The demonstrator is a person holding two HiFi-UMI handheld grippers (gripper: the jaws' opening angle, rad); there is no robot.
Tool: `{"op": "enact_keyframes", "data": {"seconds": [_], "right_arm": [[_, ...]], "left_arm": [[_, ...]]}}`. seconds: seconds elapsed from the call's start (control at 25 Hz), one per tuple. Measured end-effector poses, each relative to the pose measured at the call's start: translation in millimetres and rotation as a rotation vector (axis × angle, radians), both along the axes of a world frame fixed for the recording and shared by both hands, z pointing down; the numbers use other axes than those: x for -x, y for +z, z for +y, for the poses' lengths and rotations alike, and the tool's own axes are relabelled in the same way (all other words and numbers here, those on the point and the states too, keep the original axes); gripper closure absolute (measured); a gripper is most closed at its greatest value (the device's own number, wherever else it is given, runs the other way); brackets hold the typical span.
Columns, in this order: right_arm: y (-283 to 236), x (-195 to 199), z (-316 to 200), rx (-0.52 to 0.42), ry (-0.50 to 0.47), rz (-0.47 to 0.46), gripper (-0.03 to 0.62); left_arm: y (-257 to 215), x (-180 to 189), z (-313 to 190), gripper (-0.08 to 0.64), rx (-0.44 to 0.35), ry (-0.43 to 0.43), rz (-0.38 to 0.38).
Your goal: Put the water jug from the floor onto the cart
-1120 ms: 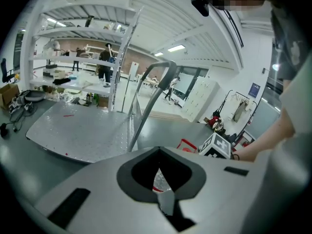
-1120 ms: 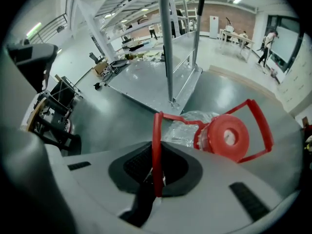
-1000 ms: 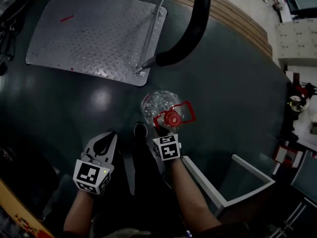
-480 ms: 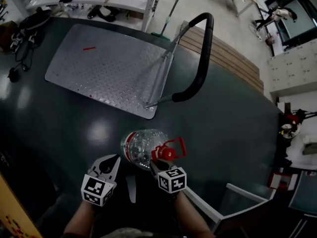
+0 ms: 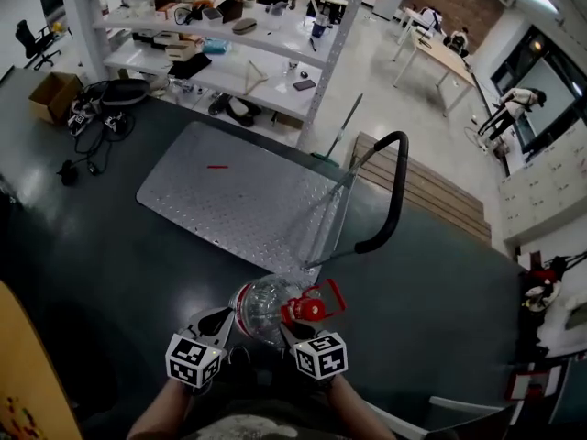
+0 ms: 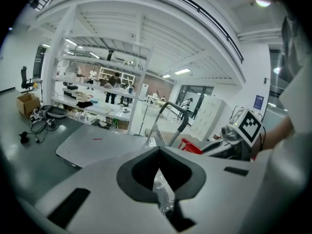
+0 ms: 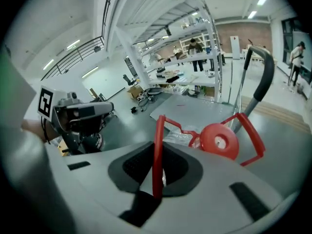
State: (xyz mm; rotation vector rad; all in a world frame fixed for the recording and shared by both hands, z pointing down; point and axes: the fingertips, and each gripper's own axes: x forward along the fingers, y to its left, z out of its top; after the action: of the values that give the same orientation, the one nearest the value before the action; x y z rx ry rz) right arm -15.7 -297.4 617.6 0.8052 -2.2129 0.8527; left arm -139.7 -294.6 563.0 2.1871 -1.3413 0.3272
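Dark green floor (image 5: 83, 246) is taking up most of the head view, with a white shelving rack (image 5: 229, 44) crowded with small gear running along its far side. The platform cart (image 5: 238, 200) is standing between the rack and me, its diamond-plate deck bare apart from a small red mark, and its black push handle (image 5: 396, 181) is rising at the end nearest me. The clear water jug (image 5: 261, 305) is sitting between my two grippers, close in front of me. In the head view it is overlapping the deck's near corner by the handle posts, and I cannot tell whether it is touching anything below. My left gripper (image 5: 220, 322) is pressing in on the jug's left side, its jaws nearly together and pinching a sliver of the clear plastic. My right gripper (image 5: 292, 331) is clamping the jug's red carry handle (image 7: 158, 150), with the strap running upright through the jaws. The red cap (image 7: 219, 141) is facing up, just beyond that grip.
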Motion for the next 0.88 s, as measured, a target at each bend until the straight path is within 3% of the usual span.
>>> {"op": "enact_keyframes", "data": {"seconds": [0.4, 0.88], "right_arm": [[-23, 81, -59, -0.049, -0.015, -0.062, 0.565], [28, 143, -208, 0.027, -0.151, -0.009, 0.565]], "left_arm": [[-18, 75, -30, 0.554, -0.037, -0.074, -0.016], [-10, 131, -179, 0.552, -0.003, -0.139, -0.042]]}}
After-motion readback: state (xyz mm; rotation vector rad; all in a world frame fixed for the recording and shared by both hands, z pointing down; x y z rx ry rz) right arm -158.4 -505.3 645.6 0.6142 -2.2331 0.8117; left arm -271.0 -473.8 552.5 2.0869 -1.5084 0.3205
